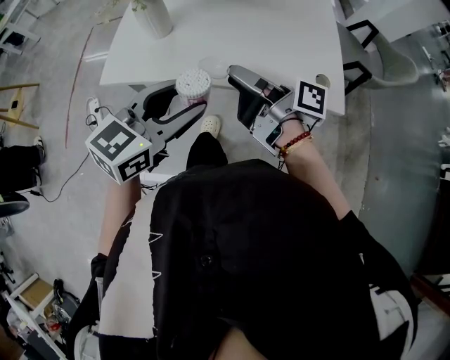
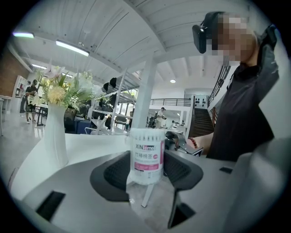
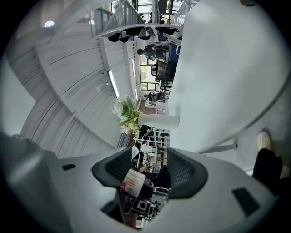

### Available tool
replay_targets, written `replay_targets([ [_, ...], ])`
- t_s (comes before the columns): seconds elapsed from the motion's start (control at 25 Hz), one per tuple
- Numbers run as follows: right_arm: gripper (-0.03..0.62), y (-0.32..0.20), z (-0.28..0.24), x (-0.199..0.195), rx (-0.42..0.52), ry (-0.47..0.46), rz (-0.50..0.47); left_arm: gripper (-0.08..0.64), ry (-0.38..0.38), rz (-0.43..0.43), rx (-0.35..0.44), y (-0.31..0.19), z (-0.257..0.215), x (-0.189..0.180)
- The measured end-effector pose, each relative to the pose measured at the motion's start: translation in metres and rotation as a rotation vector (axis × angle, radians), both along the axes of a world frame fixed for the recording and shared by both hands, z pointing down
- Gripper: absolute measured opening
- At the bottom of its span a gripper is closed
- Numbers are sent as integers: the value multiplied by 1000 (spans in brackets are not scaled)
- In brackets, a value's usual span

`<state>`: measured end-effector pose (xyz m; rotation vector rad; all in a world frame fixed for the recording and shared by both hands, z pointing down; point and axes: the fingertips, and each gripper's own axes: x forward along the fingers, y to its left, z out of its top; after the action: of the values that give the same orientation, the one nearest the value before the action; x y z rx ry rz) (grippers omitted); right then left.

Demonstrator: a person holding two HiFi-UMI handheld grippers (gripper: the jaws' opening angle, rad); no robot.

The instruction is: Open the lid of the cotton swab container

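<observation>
In the head view the vase is cut off by the top edge — only its lower body shows — and the tabletop runs out of frame there too. The cotton swab container is seen from above only: its wall is hidden, and whether a clear lid covers the swab ends cannot be told. The tips of the left tongs disappear beneath its rim. In the left gripper view the pads overlap the container's lower sides, and the small print on its label is unreadable. In the right gripper view one pad of the right tongs masks part of the container — small and slanted there.
</observation>
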<state>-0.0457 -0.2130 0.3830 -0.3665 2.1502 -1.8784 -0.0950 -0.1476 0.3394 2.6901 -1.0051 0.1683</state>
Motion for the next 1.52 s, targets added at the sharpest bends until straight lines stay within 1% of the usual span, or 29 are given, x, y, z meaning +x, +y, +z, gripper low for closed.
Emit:
replay_targets([
  [0.2,229,1,1,-1,-10,-2,-7,241,-4,-9,-4,1,2,-2],
  [0.32,241,2,-4,-4,9,-17,6,241,-24,-30,-17,3,9,-9],
  [0.4,241,1,-11,-5,30,-32,27,241,-24,-47,-20,5,10,-14],
  [0.48,240,-3,-19,-3,51,-39,62,241,-12,-72,-18,3,8,-18],
  [0.6,181,-18,-28,9,97,-15,173,242,0,-142,-7,-5,5,-29],
  [0.68,134,-29,-32,21,151,37,268,242,7,-209,1,-11,3,-40],
  [0.76,76,-36,-37,34,241,132,348,242,24,-282,1,-16,1,-52],
  [0.8,57,-38,-39,40,293,190,375,242,34,-317,0,-17,1,-58],
  [0.84,55,-40,-42,44,343,248,394,242,43,-351,-1,-19,0,-63],
  [0.92,26,-40,-47,51,428,360,418,242,54,-419,-1,-21,0,-74],
  [0.96,15,-40,-49,52,470,411,421,242,56,-453,-1,-22,0,-79],
  [1.08,14,-38,-56,51,603,544,413,242,51,-540,-9,-24,3,-94],
  [1.2,11,-36,-57,48,706,641,389,242,46,-573,-23,-25,6,-100],
  [1.4,5,-33,-51,41,760,708,336,242,49,-588,-32,-23,9,-101],
  [1.52,3,-34,-44,41,756,739,318,242,44,-598,-37,-22,11,-101],
])
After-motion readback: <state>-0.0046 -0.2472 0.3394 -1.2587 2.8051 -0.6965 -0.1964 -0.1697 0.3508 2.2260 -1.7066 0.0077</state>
